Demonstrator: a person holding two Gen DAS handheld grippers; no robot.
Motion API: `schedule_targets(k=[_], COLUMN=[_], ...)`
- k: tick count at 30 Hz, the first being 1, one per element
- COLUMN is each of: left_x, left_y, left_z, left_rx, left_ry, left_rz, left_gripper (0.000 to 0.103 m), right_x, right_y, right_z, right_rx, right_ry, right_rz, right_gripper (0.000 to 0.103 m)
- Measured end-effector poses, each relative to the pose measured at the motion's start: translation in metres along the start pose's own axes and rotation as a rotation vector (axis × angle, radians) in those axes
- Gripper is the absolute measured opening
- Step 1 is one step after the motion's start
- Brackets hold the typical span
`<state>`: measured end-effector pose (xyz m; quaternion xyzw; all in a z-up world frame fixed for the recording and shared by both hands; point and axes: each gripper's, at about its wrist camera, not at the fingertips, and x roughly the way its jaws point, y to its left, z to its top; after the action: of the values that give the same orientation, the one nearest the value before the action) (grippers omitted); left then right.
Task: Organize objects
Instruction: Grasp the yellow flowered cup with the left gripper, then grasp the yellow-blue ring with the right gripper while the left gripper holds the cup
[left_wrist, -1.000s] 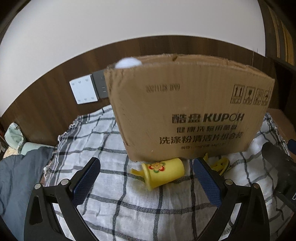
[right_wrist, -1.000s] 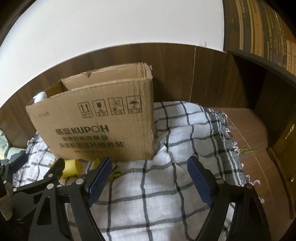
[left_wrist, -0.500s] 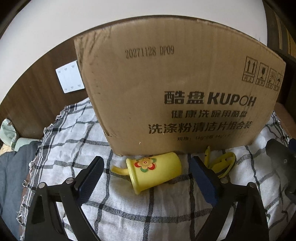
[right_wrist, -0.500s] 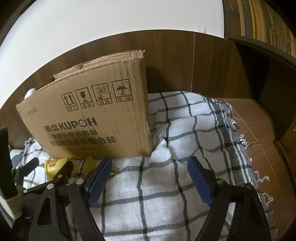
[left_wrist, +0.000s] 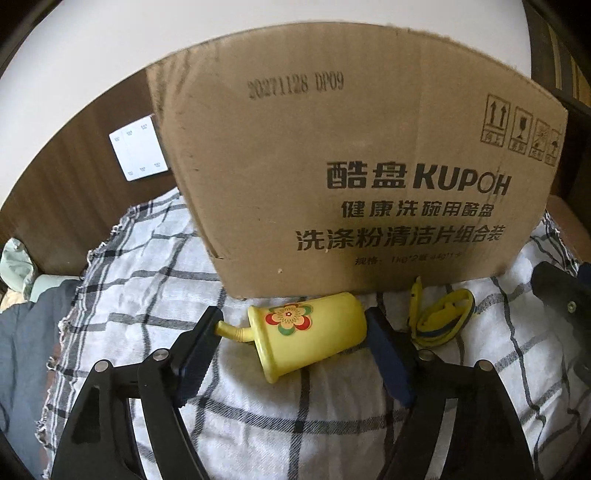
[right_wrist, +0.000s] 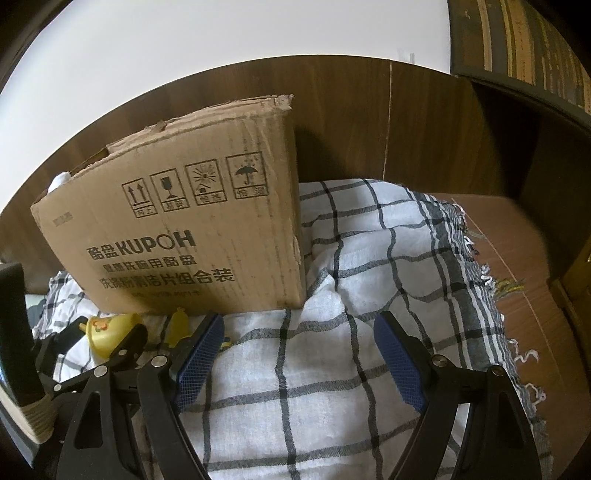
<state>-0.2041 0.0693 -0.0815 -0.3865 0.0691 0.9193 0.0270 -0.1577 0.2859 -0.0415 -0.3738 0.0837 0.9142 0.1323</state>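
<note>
left gripper (left_wrist: 295, 325) closing around yellow cup (left_wrist: 308, 328) lying lower centre against cardboard box (left_wrist: 351, 166), pads not yet pressing; spout-end contact may squirt it sideways; right gripper (right_wrist: 299, 328) open, empty

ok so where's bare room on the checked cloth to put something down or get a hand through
Free: the checked cloth right of the cardboard box, out to its fringed edge, including between the right gripper's open fingers. Also the cloth left of the box in the left view. Crowded: the strip along the box's front, where the yellow cup, the closing left gripper and a yellow clip sit.
</note>
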Motion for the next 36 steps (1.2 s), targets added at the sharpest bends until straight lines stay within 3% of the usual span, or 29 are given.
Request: schedule_targets(k=[15,31,33,35,36], left_x=[-0.028,-0.014,-0.014,-0.016,-0.016], left_y=[0.06,0.082,0.081,0.081,0.081], left_z=[-0.008,-0.019,-0.019,-0.019,-0.019], left_rx=[-0.066,-0.104,-0.101,-0.098,-0.098], left_ry=[-0.062,-0.033,-0.036,-0.041,-0.042], left_rz=[0.052,0.003,-0.002,-0.002,-0.005], left_gripper=[0.078,0.078,0.077,0.078,0.078], right_x=[0.015,0.056,0.059,0.063,0.064], right_y=[0.049,0.076,0.076,0.076,0.076], right_z=[0.005,-0.006,-0.007,-0.008,-0.009], right_rx=[-0.025,-0.038,-0.036,-0.034,-0.033], right_ry=[0.078,0.184,0.194,0.21,0.214], right_rz=[0.027,0.009,0.013,0.027,0.036], right_gripper=[0.083,0.083,0.078,0.062,0.06])
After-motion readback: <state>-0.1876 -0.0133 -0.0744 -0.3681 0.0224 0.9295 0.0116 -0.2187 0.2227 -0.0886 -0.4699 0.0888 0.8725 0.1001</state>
